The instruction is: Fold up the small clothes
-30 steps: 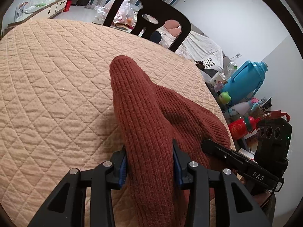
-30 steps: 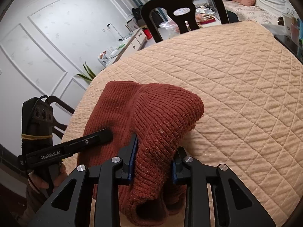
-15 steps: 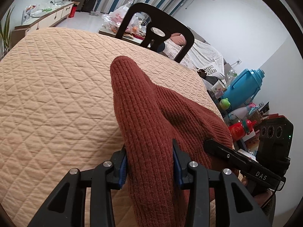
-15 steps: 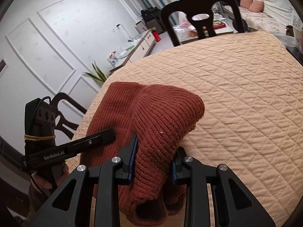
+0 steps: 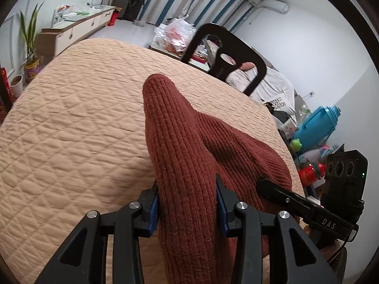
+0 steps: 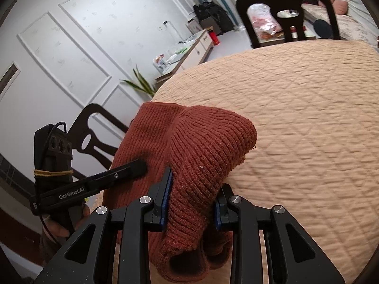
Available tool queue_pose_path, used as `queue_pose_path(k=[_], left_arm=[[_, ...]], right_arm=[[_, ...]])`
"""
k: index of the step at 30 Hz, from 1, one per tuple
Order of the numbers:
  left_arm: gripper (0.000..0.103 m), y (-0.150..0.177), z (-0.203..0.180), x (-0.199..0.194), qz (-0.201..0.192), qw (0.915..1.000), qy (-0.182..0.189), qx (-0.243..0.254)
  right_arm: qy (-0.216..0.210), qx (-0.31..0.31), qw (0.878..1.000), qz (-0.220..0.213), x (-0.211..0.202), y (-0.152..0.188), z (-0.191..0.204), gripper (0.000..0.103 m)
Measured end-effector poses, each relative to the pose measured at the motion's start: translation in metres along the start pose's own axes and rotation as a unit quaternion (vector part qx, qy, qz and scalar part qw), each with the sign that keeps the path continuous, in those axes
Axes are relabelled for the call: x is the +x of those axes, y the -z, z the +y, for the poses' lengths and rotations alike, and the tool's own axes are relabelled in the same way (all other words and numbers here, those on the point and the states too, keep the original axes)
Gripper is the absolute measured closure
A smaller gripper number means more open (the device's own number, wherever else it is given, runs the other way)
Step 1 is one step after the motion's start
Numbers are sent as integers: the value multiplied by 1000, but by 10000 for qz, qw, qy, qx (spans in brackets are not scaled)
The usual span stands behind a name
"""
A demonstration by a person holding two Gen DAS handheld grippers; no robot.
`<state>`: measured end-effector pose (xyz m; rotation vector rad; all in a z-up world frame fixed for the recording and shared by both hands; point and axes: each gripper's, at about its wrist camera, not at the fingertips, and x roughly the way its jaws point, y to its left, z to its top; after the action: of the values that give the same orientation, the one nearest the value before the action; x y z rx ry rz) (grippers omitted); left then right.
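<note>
A rust-brown ribbed knit garment (image 5: 189,156) hangs bunched above the tan quilted table cover (image 5: 71,130). My left gripper (image 5: 187,203) is shut on one thick fold of it, blue pads pressing both sides. In the right wrist view the same knit garment (image 6: 201,151) is pinched by my right gripper (image 6: 191,203), with loose fabric drooping below the jaws. Each gripper shows in the other's view: the right gripper's fingers (image 5: 284,196) at the garment's right side, the left gripper's fingers (image 6: 123,174) at its left side.
A black chair (image 5: 225,56) stands at the table's far edge and another black chair (image 6: 94,132) at its left side. A blue jug (image 5: 317,125) and small bottles crowd a spot right of the table. A low cabinet (image 5: 78,26) and a potted plant (image 5: 30,47) stand beyond.
Both grippers have carried the garment sideways over the table; the chair and background have shifted right in both views. The grips on the knit are unchanged.
</note>
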<state>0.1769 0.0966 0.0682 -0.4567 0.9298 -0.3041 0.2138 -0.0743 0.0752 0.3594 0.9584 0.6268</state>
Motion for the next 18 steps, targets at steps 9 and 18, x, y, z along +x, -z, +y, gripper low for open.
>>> queue_pose_path(k=[9,18], left_arm=[[61,-9,48,-11,-97,9995,-194,-246],[61,-14,82,-21,-210,9981,-440,-377]], right_arm=[[-220,-48,9996,182,39,0,33,74],[-349,-306,9984,313,71,8,63,74]])
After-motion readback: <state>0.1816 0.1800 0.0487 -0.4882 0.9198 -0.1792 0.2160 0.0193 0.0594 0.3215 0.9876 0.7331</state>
